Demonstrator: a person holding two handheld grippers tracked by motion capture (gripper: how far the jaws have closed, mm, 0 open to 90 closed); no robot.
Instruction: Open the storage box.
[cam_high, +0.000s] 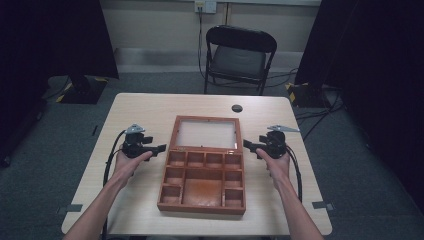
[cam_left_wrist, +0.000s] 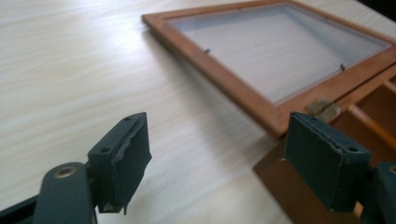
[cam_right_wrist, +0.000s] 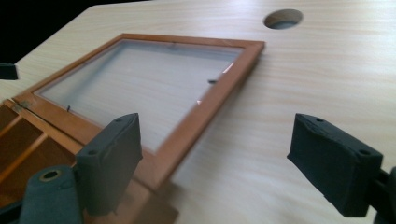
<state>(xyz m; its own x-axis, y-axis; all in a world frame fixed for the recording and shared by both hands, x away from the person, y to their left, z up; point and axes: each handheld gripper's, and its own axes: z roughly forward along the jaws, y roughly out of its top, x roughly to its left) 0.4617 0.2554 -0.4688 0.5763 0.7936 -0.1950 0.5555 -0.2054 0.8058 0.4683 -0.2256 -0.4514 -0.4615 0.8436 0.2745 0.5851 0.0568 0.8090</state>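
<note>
A brown wooden box (cam_high: 202, 204) with several empty compartments lies open at the middle of the table. Its glass-paned lid (cam_high: 206, 133) is folded flat toward the far side. My left gripper (cam_high: 161, 148) hovers just left of the hinge line, open, pointing at the box. My right gripper (cam_high: 246, 144) mirrors it on the right side, open as well. In the left gripper view the lid frame (cam_left_wrist: 219, 77) and a hinge (cam_left_wrist: 323, 108) sit ahead between the pads (cam_left_wrist: 126, 158). In the right gripper view the lid frame (cam_right_wrist: 205, 105) runs between the pads (cam_right_wrist: 112, 161).
A round cable hole (cam_high: 237, 108) sits in the light wooden table (cam_high: 145, 107) beyond the lid. A black folding chair (cam_high: 239, 55) stands behind the table. Dark curtains hang at both sides, with cables on the floor at the right.
</note>
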